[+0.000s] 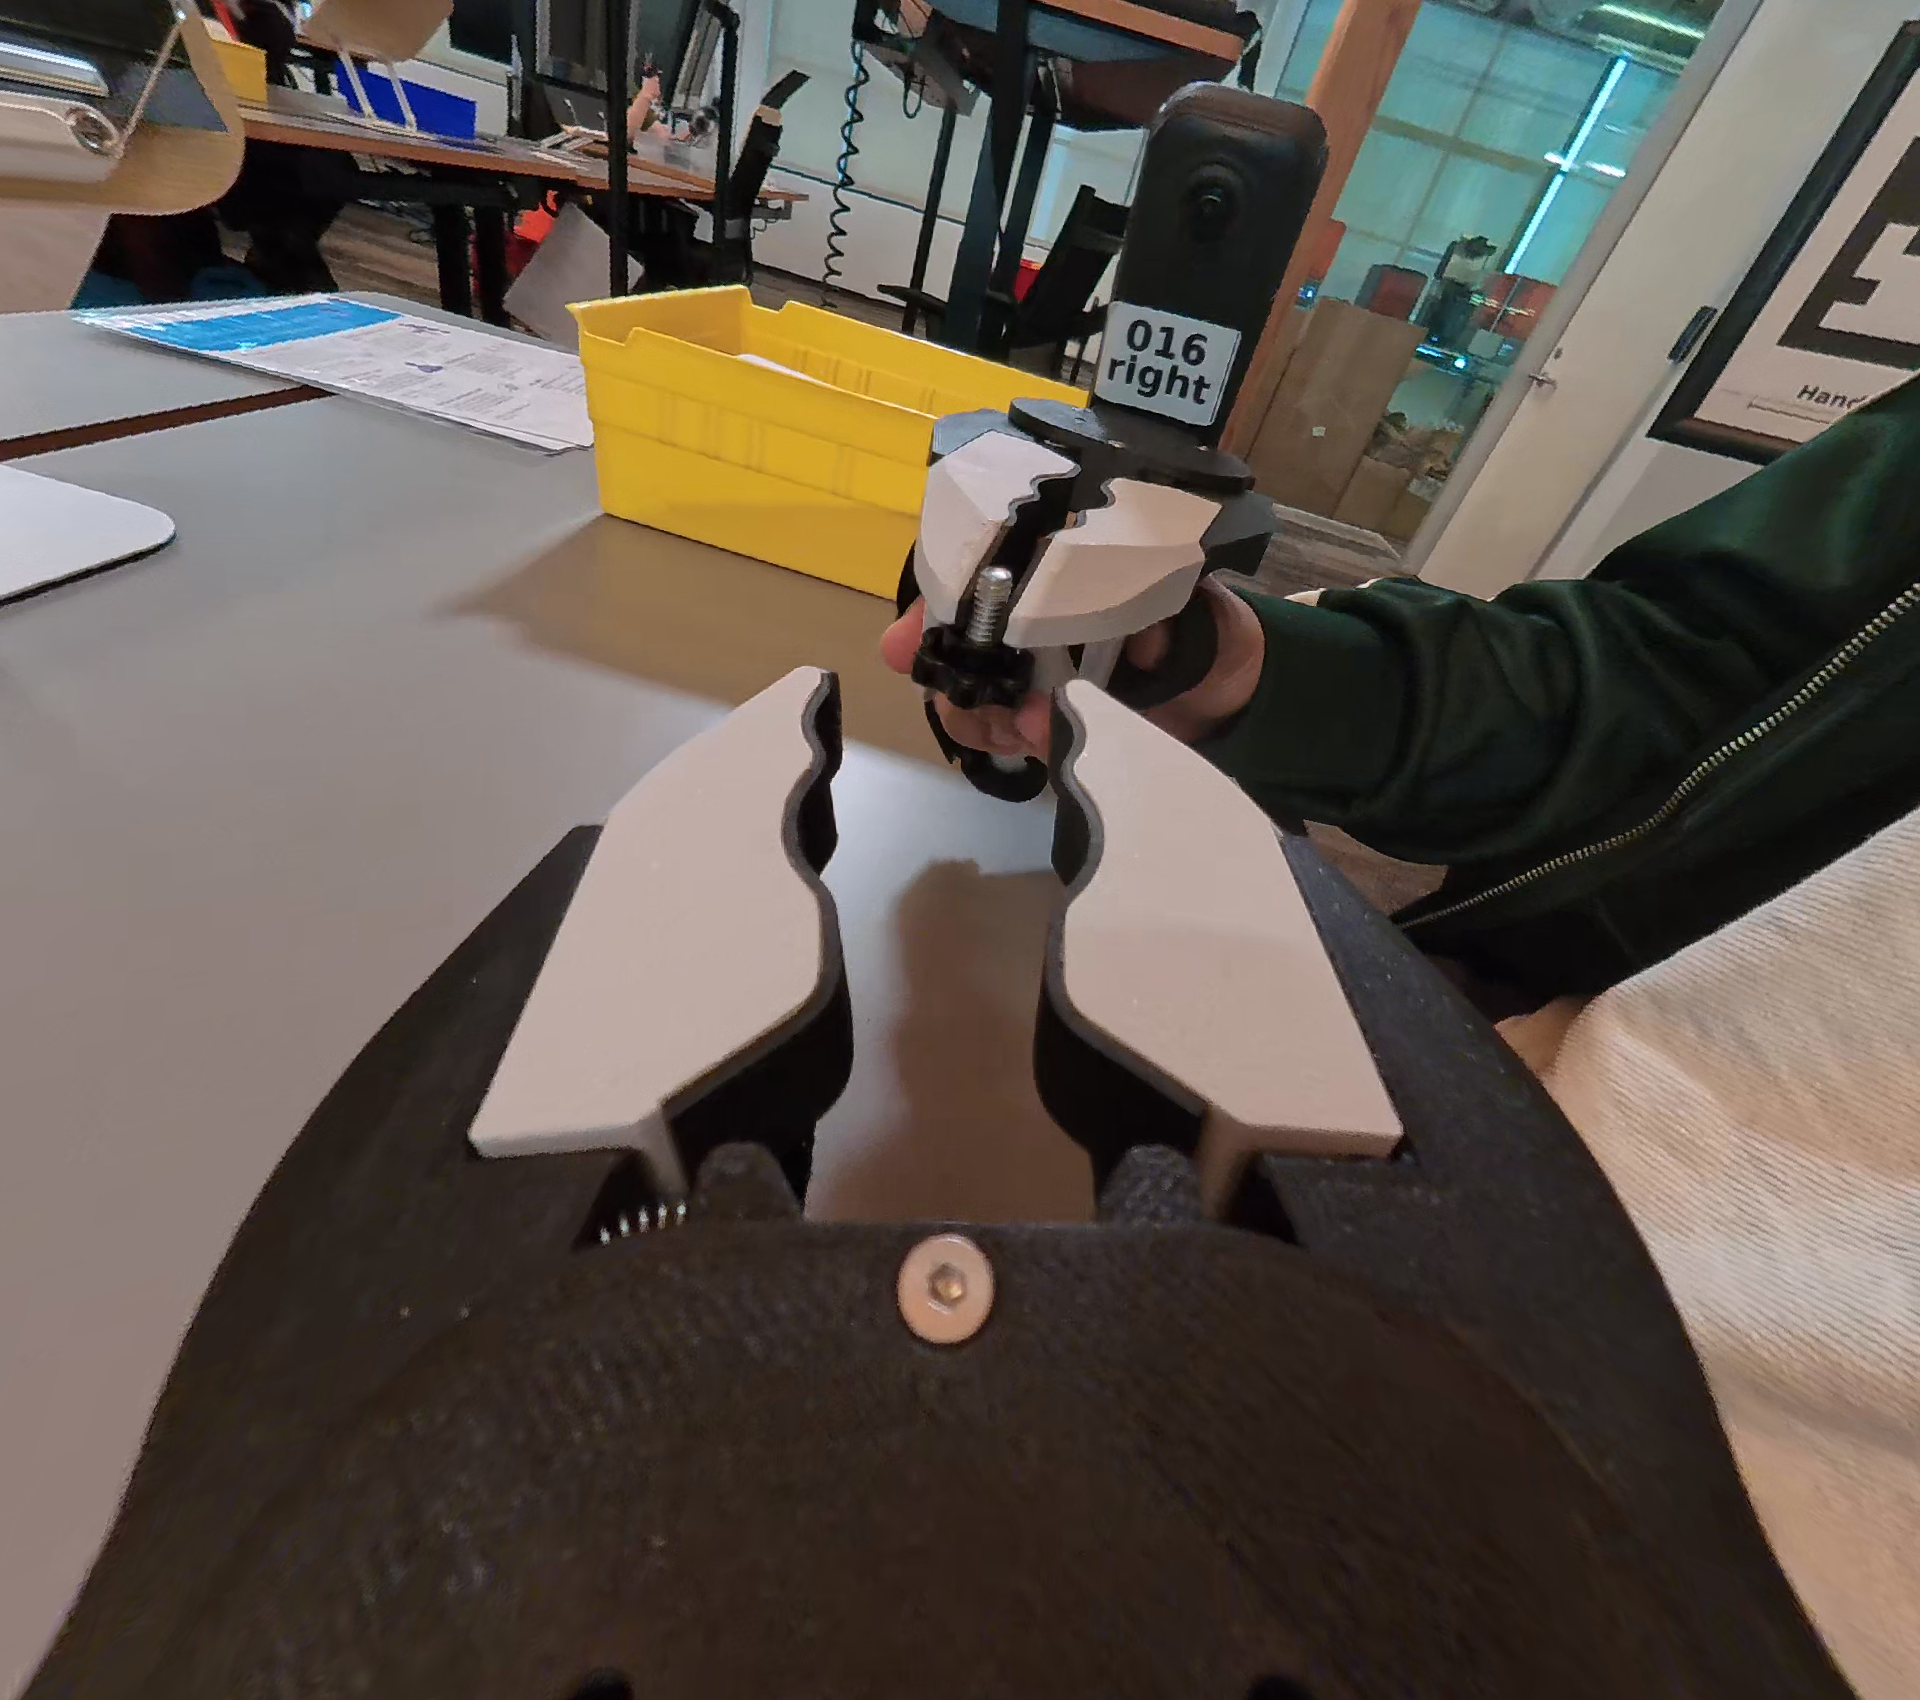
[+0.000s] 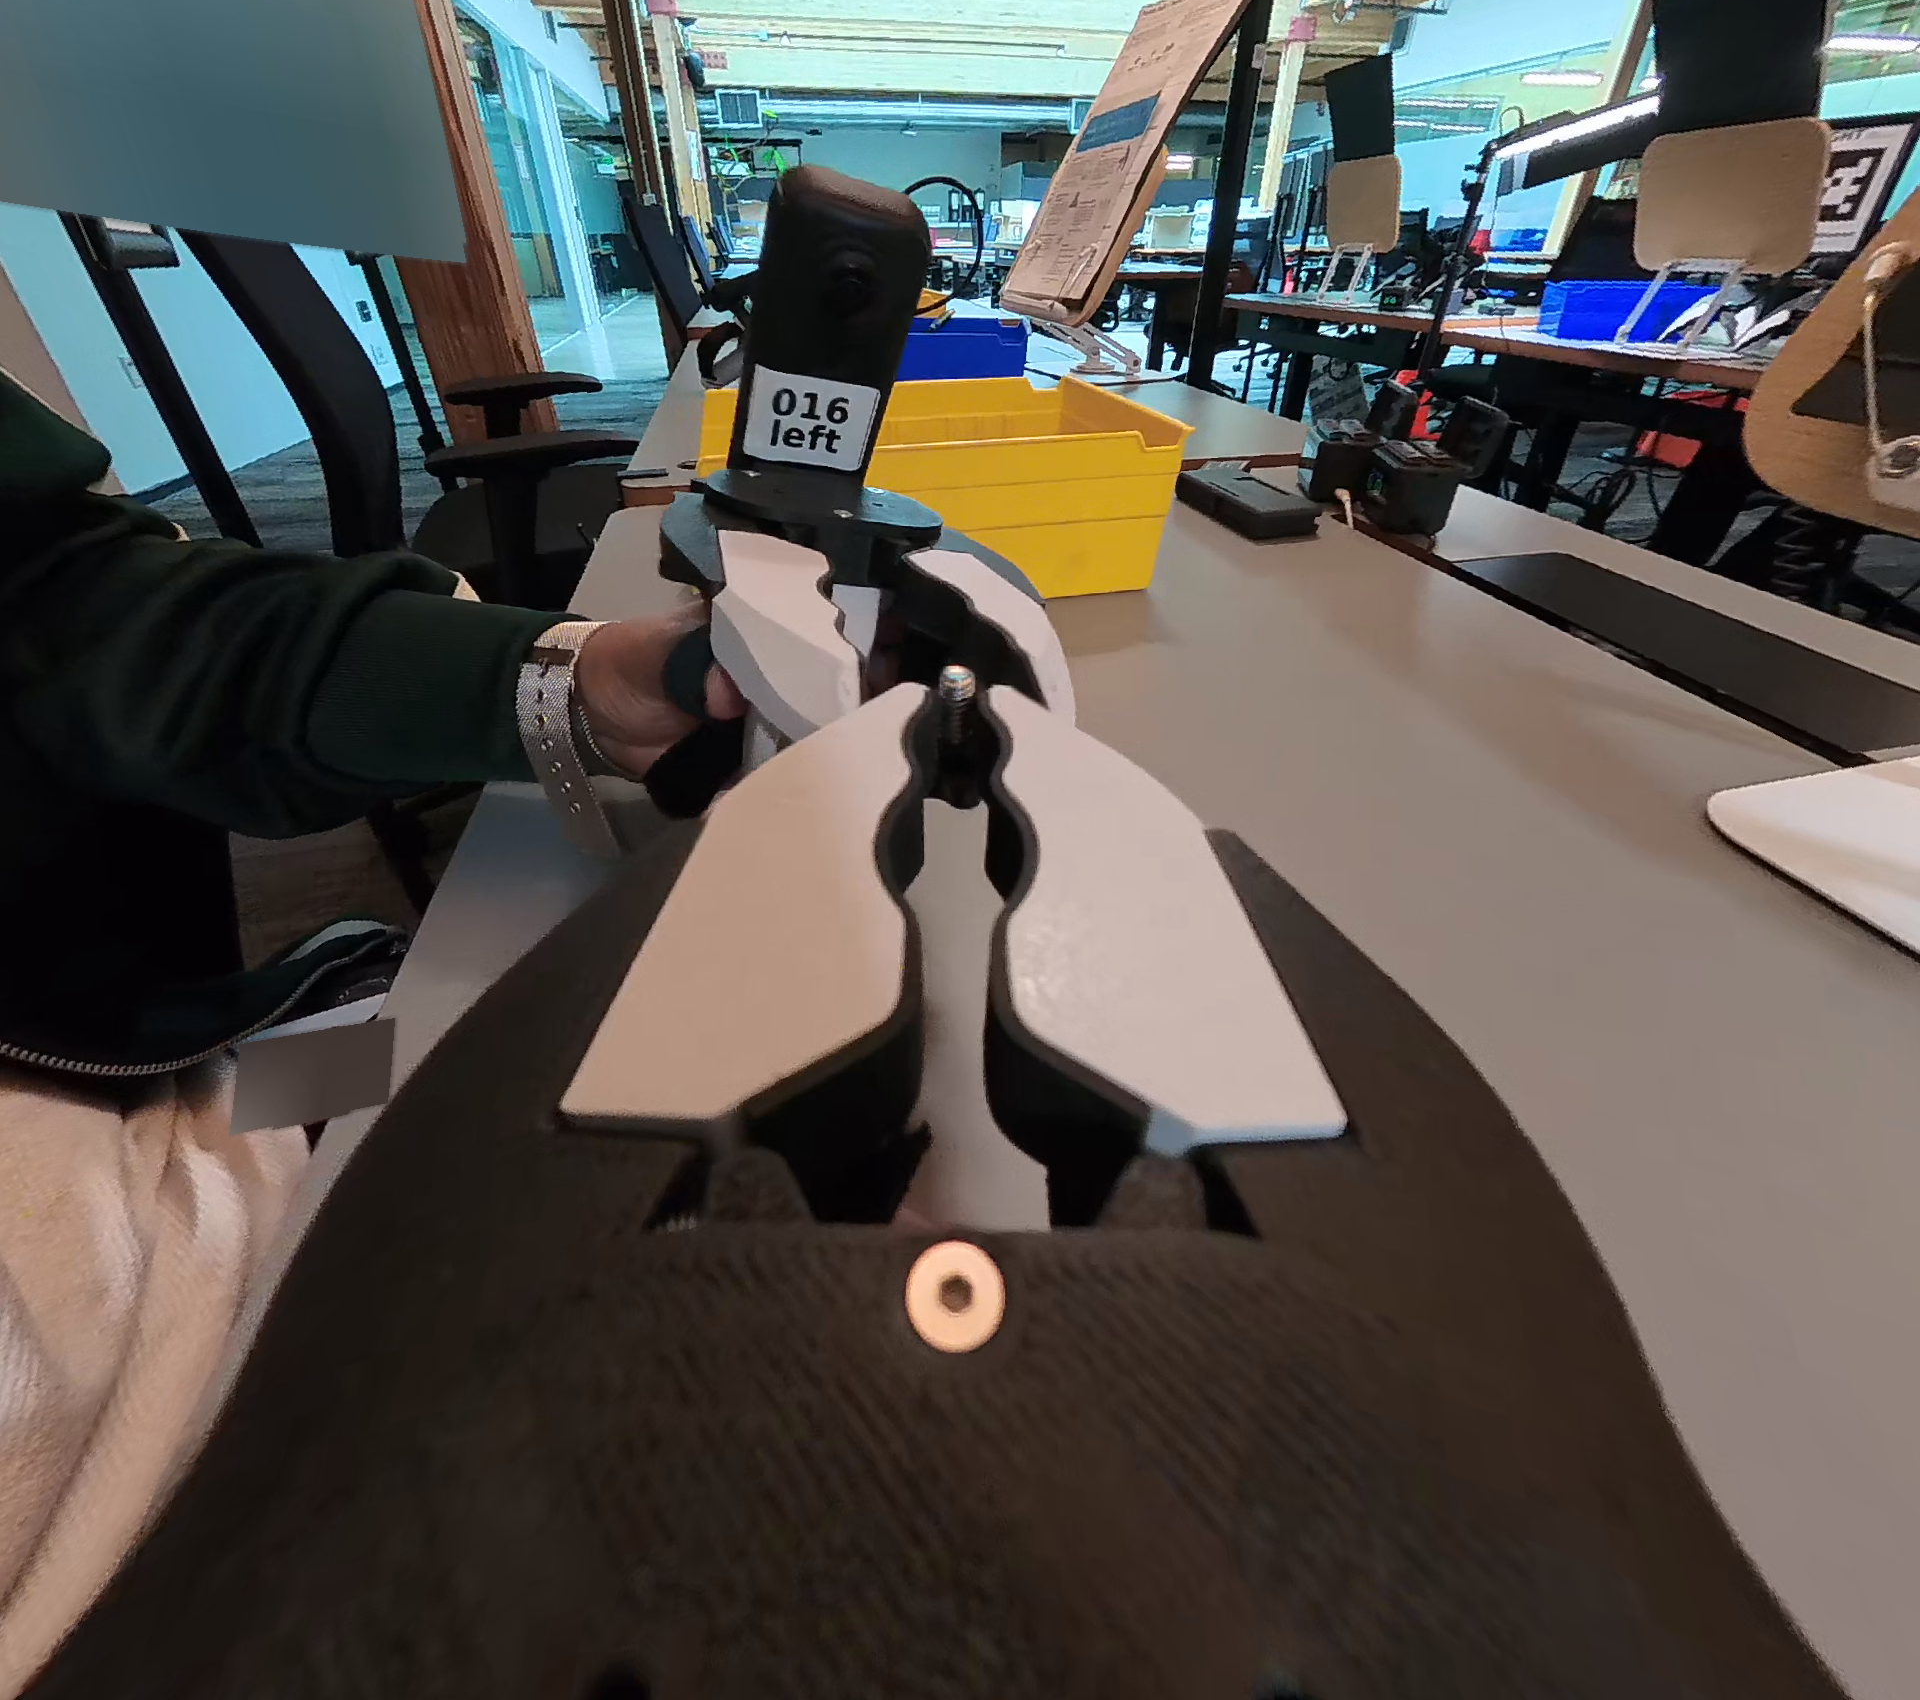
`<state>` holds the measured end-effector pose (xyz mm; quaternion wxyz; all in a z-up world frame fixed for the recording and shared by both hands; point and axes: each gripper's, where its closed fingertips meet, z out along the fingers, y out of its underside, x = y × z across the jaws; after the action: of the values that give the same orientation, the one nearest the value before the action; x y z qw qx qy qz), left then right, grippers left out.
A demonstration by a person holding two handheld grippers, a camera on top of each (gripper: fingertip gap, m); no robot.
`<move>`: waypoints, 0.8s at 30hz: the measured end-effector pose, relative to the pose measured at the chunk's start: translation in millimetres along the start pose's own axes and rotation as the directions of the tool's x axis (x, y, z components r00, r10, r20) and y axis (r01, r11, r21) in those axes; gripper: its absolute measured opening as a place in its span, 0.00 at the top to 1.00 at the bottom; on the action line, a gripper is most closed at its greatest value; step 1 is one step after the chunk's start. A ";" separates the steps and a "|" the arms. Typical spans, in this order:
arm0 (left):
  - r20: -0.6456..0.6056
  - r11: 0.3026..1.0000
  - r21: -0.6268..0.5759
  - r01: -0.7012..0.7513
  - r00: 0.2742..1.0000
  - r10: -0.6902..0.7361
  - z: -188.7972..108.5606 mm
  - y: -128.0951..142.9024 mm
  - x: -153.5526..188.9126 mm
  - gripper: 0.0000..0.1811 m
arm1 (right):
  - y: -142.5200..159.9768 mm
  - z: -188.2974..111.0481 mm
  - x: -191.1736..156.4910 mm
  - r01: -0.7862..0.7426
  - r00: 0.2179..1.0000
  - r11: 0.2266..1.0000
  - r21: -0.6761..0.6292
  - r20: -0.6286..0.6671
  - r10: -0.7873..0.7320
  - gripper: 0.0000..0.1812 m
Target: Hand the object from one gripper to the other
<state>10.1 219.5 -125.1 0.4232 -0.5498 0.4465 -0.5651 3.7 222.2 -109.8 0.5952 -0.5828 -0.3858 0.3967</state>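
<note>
The object is a silver threaded screw (image 1: 989, 601) with a black star knob (image 1: 966, 668) at its lower end. My right gripper (image 1: 1023, 580) is shut on the screw and holds it upright above the grey table (image 1: 364, 663). In the right wrist view the screw's thread (image 2: 957, 686) sticks up between the closed fingertips of the right gripper (image 2: 956, 710). My left gripper (image 1: 945, 705) is open and empty. Its fingertips are just below and in front of the knob and do not touch it. The left gripper also shows in the right wrist view (image 2: 883, 648), facing the screw.
A yellow bin (image 1: 748, 445) stands on the table behind the grippers and also shows in the right wrist view (image 2: 1049, 497). Printed sheets (image 1: 364, 362) lie at the far left. A white pad (image 2: 1849, 829) lies at the right. Black chargers (image 2: 1392, 466) sit beyond. A dark green sleeve (image 1: 1558, 715) reaches in. My two grippers' fingertips are within a few centimetres of each other.
</note>
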 end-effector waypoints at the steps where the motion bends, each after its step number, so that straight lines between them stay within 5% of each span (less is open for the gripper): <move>1: -0.003 1.000 -0.001 0.004 1.000 -0.004 -0.2 0.2 0.0 0.79 | -0.3 -0.4 0.5 0.002 1.000 1.000 0.001 -0.002 -0.002 0.97; 24: -0.004 0.999 -0.027 -0.019 1.000 0.019 1.7 4.5 1.1 0.85 | 0.7 0.2 2.5 -0.032 0.999 0.999 0.002 -0.009 0.032 0.97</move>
<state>11.7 217.2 -129.1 0.4201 -0.5501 0.4600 -0.5562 4.4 224.6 -110.4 0.5909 -0.5901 -0.3735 0.4039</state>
